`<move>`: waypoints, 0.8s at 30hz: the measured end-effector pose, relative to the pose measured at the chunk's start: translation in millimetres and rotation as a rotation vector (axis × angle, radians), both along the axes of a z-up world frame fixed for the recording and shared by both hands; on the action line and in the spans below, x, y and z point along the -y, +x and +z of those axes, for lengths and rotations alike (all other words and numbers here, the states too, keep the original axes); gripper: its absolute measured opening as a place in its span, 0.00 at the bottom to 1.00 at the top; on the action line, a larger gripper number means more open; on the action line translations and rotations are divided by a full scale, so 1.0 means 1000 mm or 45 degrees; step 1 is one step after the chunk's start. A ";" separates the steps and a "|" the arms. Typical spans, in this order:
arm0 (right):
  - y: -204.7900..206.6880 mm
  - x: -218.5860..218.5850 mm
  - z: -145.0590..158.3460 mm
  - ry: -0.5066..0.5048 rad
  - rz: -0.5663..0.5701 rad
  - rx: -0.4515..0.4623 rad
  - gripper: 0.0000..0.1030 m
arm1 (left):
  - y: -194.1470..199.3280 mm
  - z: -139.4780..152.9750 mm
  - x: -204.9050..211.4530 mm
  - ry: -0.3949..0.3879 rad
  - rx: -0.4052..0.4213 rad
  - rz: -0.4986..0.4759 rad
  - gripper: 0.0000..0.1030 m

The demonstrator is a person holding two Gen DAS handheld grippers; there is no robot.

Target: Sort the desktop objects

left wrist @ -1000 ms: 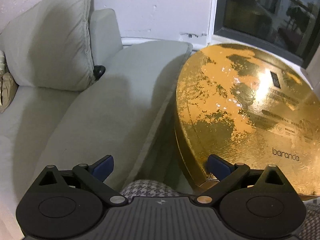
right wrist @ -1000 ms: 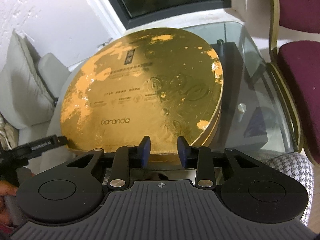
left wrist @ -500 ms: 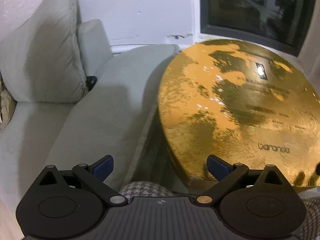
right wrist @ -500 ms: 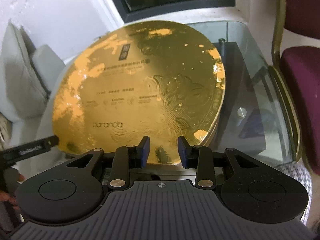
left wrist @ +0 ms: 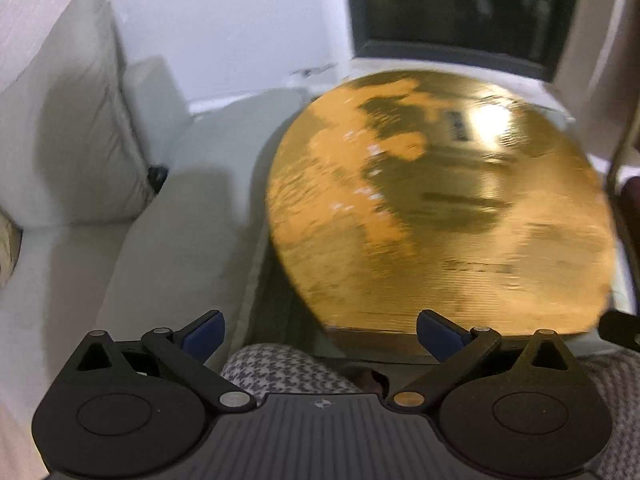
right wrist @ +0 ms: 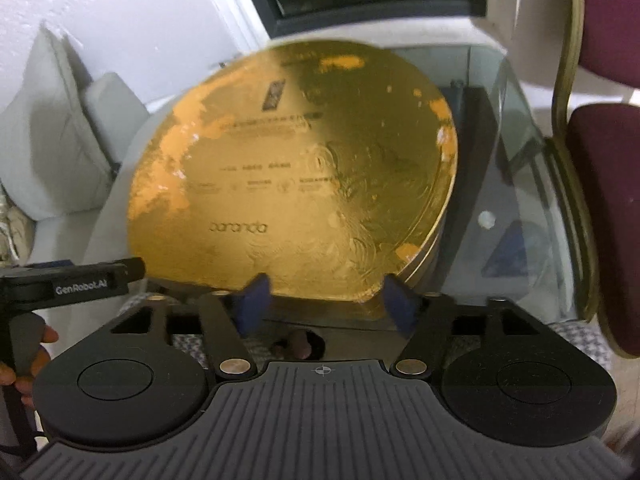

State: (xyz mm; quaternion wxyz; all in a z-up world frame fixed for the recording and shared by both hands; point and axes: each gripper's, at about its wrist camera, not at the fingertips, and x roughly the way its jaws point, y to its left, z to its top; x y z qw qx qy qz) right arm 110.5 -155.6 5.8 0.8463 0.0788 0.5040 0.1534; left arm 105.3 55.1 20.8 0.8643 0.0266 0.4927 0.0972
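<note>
Jaws of the right hand-held gripper [right wrist: 326, 306] have just been opening; nothing is clamped between them. The left hand-held gripper [left wrist: 318, 334] is spread, empty. The gold disc [right wrist: 296, 176] is seen lying at the glass worktop's [right wrist: 516, 184] near-left edge, overhanging. Withdrawal is best made clear of its rim.

gold disc [left wrist: 440, 216] blurred, lettering unreadable
</note>
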 end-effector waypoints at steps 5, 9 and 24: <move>-0.012 0.009 0.029 0.014 -0.019 0.092 0.86 | -0.010 0.021 0.017 0.002 0.037 -0.054 0.99; -0.019 0.011 0.044 0.006 -0.018 0.151 0.90 | -0.018 0.024 0.028 -0.006 0.027 -0.091 0.99; -0.046 0.011 0.057 0.003 -0.008 0.185 0.95 | -0.045 0.028 0.037 -0.012 0.028 -0.106 0.99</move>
